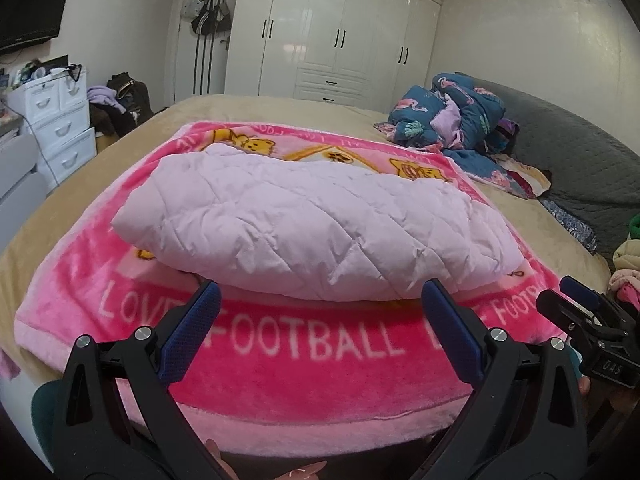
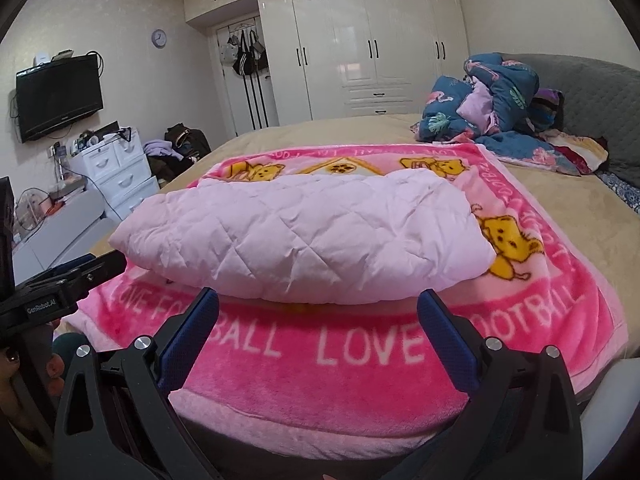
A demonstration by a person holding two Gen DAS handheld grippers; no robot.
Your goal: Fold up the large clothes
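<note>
A: Left edge first. TV (image 2: 59, 96) on the wall, clock (image 2: 159, 38) to its right. White drawers (image 2: 116, 170) below, dark clothes pile (image 2: 182, 148) beside them.

B: Bags (image 2: 245, 54) hang on the door (image 1: 200, 40). Wardrobe (image 2: 372, 48) fills the back wall.

A: Bed (image 1: 280, 106), tan cover. Pink blanket (image 1: 304, 344) spread flat on it, lettering "LOVE FOOTBALL" along the near border, yellow cartoon animals further in.

B: The garment?

A: Lilac quilted coat (image 1: 304, 224), folded into a thick bundle, lying across the middle of the blanket. Its near edge overhangs the lettered band slightly.

B: Left gripper (image 1: 320, 300)?

A: Jaws spread wide, nothing between them. Blue pads point at the coat's near edge, close to it; contact not clear. Both tips sit over the blanket.

B: Right gripper (image 2: 318, 300)?

A: Same. Jaws wide apart, empty, tips just short of the coat's fold. In the left view it shows at the right edge (image 1: 580, 304), beside the left tool. A hand (image 2: 24, 364) shows at the lower left of the right view, by the other tool's black body.

B: Far right?

A: Crumpled blue floral quilt (image 1: 452, 114) at the head of the bed, well apart from the coat. Grey headboard (image 1: 580, 148) behind it. Some bunched clothes (image 1: 626, 268) at the right margin.
</note>
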